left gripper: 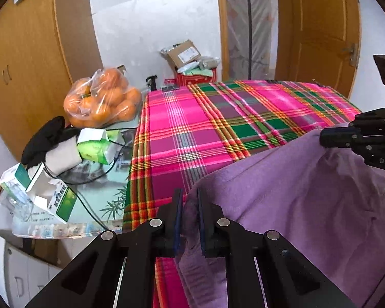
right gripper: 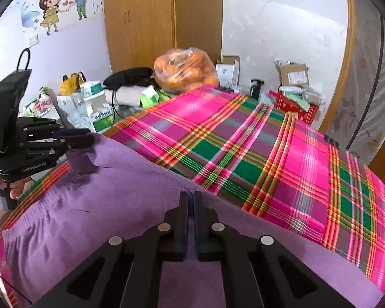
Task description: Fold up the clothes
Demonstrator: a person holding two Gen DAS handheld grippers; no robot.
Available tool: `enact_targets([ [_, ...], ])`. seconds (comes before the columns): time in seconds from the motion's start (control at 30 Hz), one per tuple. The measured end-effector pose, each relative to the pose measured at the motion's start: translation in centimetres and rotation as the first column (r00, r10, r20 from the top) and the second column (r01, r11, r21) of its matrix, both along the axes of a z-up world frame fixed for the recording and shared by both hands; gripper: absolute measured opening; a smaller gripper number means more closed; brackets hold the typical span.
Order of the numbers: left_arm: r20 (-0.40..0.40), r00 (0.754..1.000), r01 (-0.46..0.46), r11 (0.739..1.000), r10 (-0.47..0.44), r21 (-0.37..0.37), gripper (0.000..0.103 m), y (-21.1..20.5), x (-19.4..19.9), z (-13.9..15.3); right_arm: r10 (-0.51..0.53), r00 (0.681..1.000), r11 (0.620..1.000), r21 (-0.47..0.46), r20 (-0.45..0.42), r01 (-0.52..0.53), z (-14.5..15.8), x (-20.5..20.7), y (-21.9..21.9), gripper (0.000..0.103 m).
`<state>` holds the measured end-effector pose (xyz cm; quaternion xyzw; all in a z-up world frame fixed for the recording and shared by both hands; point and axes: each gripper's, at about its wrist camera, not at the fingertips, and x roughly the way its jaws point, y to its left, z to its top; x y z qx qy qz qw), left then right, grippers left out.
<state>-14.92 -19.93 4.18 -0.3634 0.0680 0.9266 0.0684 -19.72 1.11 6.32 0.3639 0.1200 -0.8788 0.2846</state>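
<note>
A purple knit garment (left gripper: pixel 295 192) lies over a table covered with a pink and green plaid cloth (left gripper: pixel 218 128). My left gripper (left gripper: pixel 188 201) is shut on the garment's edge, with purple fabric pinched between its pads. The left wrist view shows my right gripper (left gripper: pixel 322 136) at the right, clamped on the same raised edge. In the right wrist view the right gripper (right gripper: pixel 191 201) is shut on the purple garment (right gripper: pixel 102 200). At the left of that view the left gripper (right gripper: pixel 91 138) holds a raised corner. The plaid cloth (right gripper: pixel 269 159) stretches beyond.
A plastic bag of oranges (left gripper: pixel 102 97) sits at the table's far left, beside cartons (left gripper: pixel 95 146), a black cable and folded cloths. A red box (right gripper: pixel 295 105) with cardboard parcels stands behind the table. A wooden wardrobe (right gripper: pixel 154 20) and a door (left gripper: pixel 320 30) line the walls.
</note>
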Motion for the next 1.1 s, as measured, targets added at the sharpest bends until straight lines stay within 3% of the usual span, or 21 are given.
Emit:
enact_targets([
  [0.7, -0.087, 0.995, -0.035, 0.997, 0.041, 0.065, 0.010, -0.1, 9.7, 3.2, -0.002, 0.995, 0.999, -0.043, -0.101, -0.002, 3.4, 11.9, 0.7, 0.003],
  [0.93, -0.096, 0.994, -0.035, 0.995, 0.044, 0.094, 0.010, -0.1, 13.1, 3.2, -0.005, 0.994, 0.998, -0.058, -0.105, -0.001, 3.4, 16.0, 1.1, 0.001],
  [1.1, -0.063, 0.997, -0.036, 0.994, 0.043, 0.102, 0.010, 0.4, 14.3, 1.8, -0.003, 0.997, 1.000, -0.028, -0.082, 0.001, 1.6, 17.9, 1.2, 0.001],
])
